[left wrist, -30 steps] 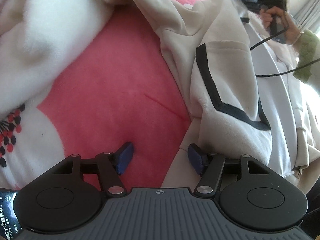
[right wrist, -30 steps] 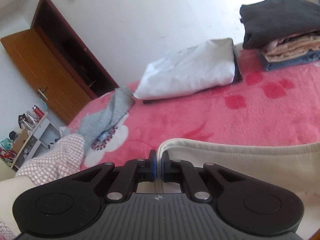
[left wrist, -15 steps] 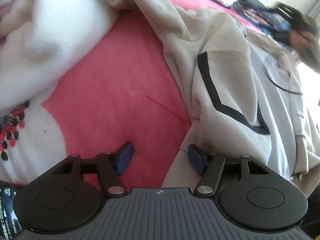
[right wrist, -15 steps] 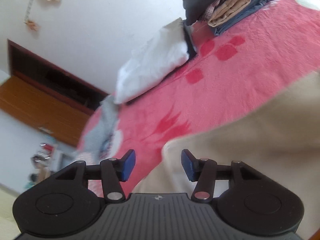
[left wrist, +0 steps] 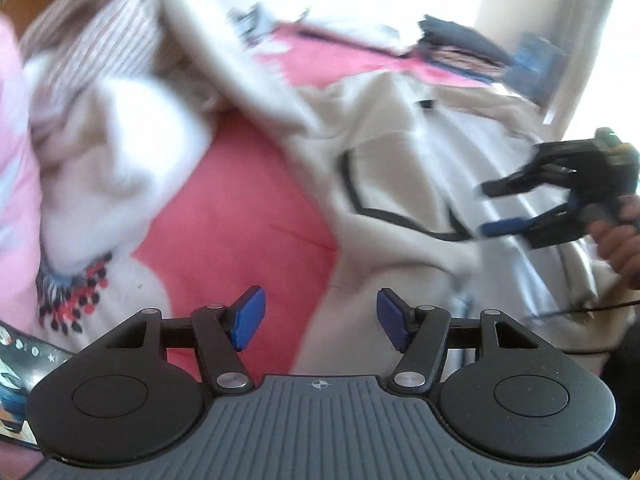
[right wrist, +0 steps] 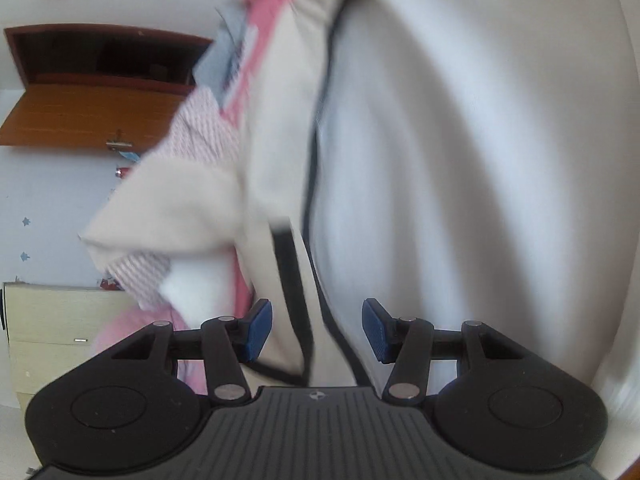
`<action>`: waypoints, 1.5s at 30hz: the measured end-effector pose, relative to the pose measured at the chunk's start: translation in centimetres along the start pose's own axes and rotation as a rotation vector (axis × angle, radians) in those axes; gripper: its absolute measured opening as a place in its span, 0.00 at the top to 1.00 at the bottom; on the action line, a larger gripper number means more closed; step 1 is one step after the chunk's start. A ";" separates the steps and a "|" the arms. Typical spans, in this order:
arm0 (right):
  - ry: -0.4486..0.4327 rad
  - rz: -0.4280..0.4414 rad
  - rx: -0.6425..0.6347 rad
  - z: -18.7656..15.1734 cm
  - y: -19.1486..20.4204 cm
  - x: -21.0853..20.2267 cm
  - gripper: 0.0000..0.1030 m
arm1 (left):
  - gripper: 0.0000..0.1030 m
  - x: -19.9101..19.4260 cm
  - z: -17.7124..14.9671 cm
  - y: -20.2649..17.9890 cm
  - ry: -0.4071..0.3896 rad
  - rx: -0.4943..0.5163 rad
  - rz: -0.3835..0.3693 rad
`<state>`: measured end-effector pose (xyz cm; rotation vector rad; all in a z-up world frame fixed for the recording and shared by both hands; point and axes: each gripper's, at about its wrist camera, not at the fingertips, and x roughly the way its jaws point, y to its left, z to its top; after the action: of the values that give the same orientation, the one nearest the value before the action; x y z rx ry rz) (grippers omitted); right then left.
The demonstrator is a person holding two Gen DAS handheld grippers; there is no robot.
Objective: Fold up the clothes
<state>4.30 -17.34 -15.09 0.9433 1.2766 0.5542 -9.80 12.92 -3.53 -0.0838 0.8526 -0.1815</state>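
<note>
- The left gripper [left wrist: 318, 316] hangs over the bed with its 2 blue pads [left wrist: 249, 317] parted about halfway; nothing is between them, only the pink blanket [left wrist: 240, 216] and the near hem of the garment below.
- The task's thing, a cream jacket with black piping [left wrist: 400, 184], lies spread across the pink blanket, filling the middle and right of the left wrist view; its black-edged pocket panel faces up.
- A cream sleeve [left wrist: 240, 64] of the same garment runs up and to the left, toward a heap of striped cloth [left wrist: 104, 28] and other pale cloth.
- The blanket carries a white flower print with red and dark dots [left wrist: 76, 300] at lower left.
- The right gripper [left wrist: 516, 208] shows at the right edge of the left wrist view, held in a person's hand [left wrist: 616, 236], its fingers apart above the jacket's lighter lining.
- In its own view the right gripper [right wrist: 317, 330] has its pads [right wrist: 258, 330] roughly half apart, pressing on nothing; the jacket [right wrist: 440, 160] and its black piping lie close beneath and between them, blurred.
- A stack of folded clothes [left wrist: 460, 46] sits at the far side of the bed.
- A wooden door [right wrist: 80, 116] and a pale drawer unit [right wrist: 52, 332] stand at the left of the right wrist view.
</note>
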 end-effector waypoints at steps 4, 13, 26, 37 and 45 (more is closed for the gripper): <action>0.010 -0.015 0.001 -3.5 -0.6 0.7 0.51 | 0.40 -0.4 -1.0 -3.2 -0.024 0.085 -0.064; 0.064 -0.085 -0.038 -8.4 -0.5 1.8 0.54 | 0.40 -0.3 -2.2 -3.3 -0.016 0.080 -0.038; 0.113 -0.070 -0.088 -10.5 1.6 1.0 0.55 | 0.48 1.7 -2.6 3.1 0.066 -0.221 -0.025; 0.135 -0.024 -0.028 -11.6 -0.8 4.4 0.86 | 0.49 1.8 -2.9 4.6 0.075 -0.281 -0.061; -0.034 -0.111 -0.206 -10.5 1.6 -2.7 0.91 | 0.46 -0.3 -2.8 6.3 0.002 -0.414 -0.240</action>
<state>-6.22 -15.70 -12.45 0.7039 1.2083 0.5683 -11.34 19.13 -6.03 -0.5751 0.8706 -0.2279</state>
